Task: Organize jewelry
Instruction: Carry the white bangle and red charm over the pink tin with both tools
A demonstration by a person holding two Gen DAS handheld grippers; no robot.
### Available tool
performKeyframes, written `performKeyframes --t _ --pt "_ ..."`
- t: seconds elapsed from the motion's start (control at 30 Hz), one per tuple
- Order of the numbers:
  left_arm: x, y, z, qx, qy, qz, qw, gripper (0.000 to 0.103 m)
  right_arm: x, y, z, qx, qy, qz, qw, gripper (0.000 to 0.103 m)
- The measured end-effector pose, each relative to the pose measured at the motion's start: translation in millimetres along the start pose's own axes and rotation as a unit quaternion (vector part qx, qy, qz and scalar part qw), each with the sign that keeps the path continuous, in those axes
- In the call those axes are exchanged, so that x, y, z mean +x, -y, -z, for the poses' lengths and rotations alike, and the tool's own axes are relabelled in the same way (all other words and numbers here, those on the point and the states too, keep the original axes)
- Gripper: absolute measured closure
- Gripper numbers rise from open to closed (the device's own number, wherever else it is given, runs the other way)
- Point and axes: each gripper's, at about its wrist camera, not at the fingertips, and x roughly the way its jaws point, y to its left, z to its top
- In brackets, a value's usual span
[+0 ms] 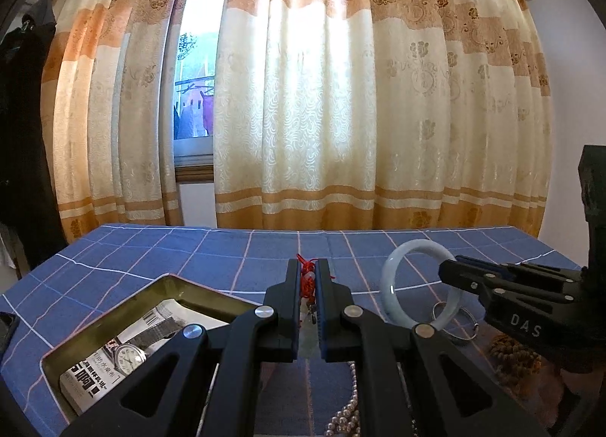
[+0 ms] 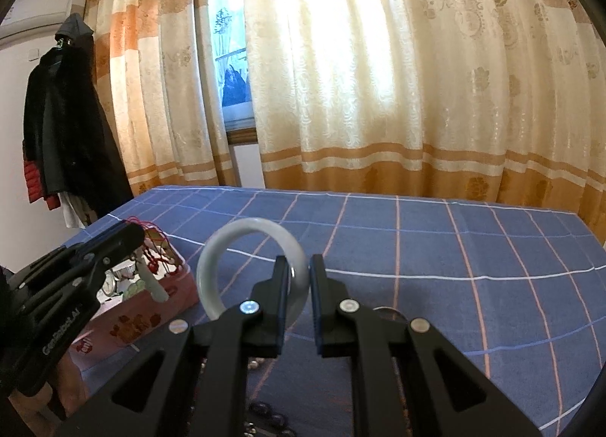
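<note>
- Left gripper (image 1: 310, 274): clamped on red-corded pendant (image 1: 307, 279), raised beside open tin (image 1: 68, 350).
- Right gripper (image 2: 299, 270): clamped on pale jade bangle (image 2: 212, 247), upright above blue checked surface (image 2: 454, 247).

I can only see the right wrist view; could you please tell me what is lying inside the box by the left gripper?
Observer: In the left wrist view, a wristwatch lies in the box on a sheet of printed paper.
Operator: Thank you. Is anything lying below my right gripper that I cannot see?
Observer: Yes, a clump of brown beads sits on the cloth under the right gripper.
</note>
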Motion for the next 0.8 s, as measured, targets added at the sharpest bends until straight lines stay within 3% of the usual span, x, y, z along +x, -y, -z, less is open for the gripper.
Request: performKeyframes --t 0.3,0.47,0.8 --pt "-28 -37 -20 -0.015 0.001 -0.020 0.9997 0.097 1 -30 -8 -0.032 -0.002 -0.035 0.999 0.089" --pt "-42 -66 -31 -0.011 -0.001 -0.056 0.9983 0.097 1 -47 -20 -0.034 -0.011 -0.067 0.997 0.089" --pt "-46 -112 -17 -0.023 -0.029 -0.103 0.9940 0.097 14 -109 -31 -0.075 -0.019 -0.125 0.989 0.090"
